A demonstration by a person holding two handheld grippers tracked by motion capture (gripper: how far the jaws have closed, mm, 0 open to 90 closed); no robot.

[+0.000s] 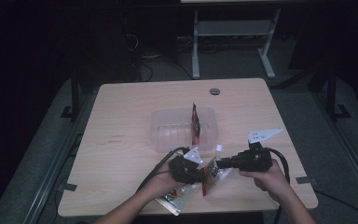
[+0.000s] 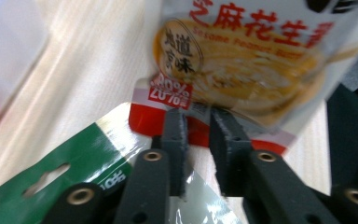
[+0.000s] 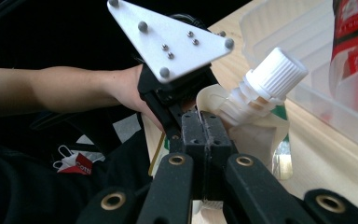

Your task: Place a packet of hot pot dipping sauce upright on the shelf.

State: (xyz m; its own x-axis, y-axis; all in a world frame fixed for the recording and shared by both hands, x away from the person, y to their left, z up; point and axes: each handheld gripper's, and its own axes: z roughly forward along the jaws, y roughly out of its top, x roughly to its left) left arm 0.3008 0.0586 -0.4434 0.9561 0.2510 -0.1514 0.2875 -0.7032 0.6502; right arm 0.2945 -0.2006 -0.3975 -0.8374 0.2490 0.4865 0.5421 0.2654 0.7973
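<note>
I hold the pouch (image 3: 247,116) near the table's (image 1: 121,140) 6 o'clock edge, between both grippers. The right gripper (image 3: 206,122) is clamped tight on its top edge beside the white cap (image 3: 275,74). The left gripper (image 2: 198,122) stands narrowly parted around the pouch's bottom seam, pads apparently not pressing. To do this well, I keep the right grip firm, free the left, then carry the pouch toward the bin (image 1: 168,130) at 12 o'clock, clearing the green packet (image 2: 51,177).

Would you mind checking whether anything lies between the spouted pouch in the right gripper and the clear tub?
Nothing visible does. The right gripper holds the pouch at its top edge, and bare table runs from there to the tub.
</note>
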